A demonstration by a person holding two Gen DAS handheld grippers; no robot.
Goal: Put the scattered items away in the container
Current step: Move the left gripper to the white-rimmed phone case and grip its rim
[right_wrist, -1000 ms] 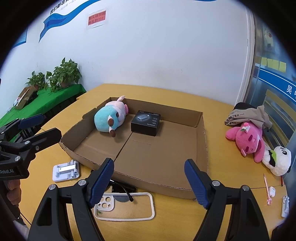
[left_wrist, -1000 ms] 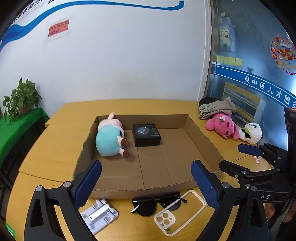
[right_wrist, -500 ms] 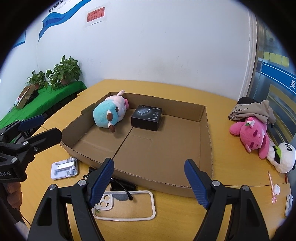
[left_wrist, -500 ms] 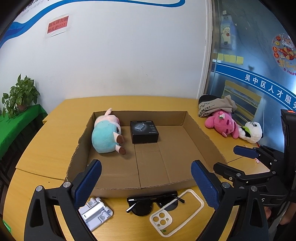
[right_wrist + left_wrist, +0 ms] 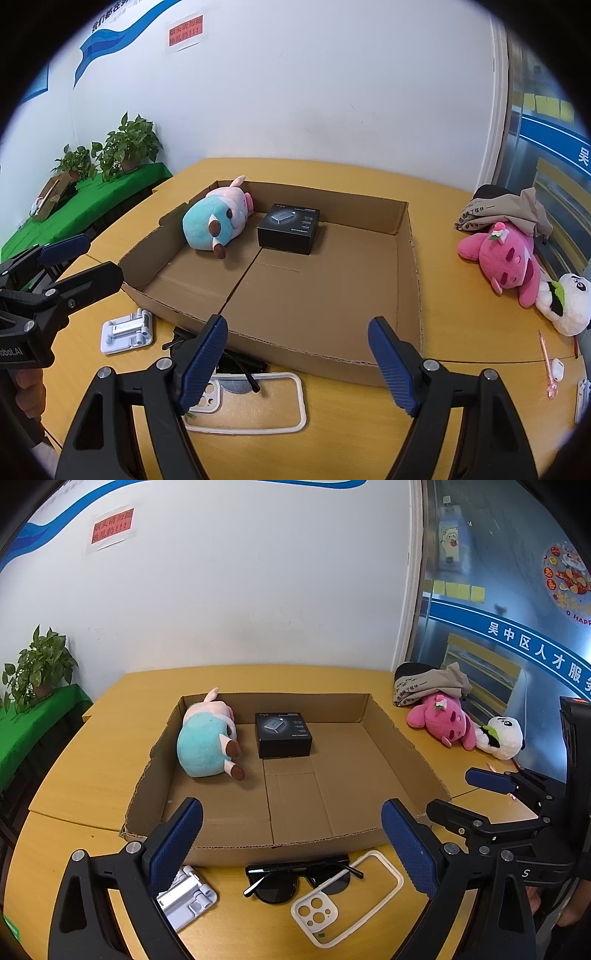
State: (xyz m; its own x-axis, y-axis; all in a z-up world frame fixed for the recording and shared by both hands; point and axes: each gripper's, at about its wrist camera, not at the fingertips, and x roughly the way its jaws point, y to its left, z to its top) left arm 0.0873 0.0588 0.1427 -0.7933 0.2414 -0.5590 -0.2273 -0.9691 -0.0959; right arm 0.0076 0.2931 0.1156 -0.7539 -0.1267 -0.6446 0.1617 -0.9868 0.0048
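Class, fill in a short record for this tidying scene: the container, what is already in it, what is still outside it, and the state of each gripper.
container: open cardboard box on wooden table
inside: blue-pink plush; black box
outside, near side: sunglasses; phone case; white stand
outside, right: pink plush; panda plush; cap; pink pen
left gripper: open, empty
right gripper: open, empty

Sunglasses (image 5: pixel 295 880) lie against a clear phone case (image 5: pixel 347 897), just outside the cardboard box (image 5: pixel 410 760).
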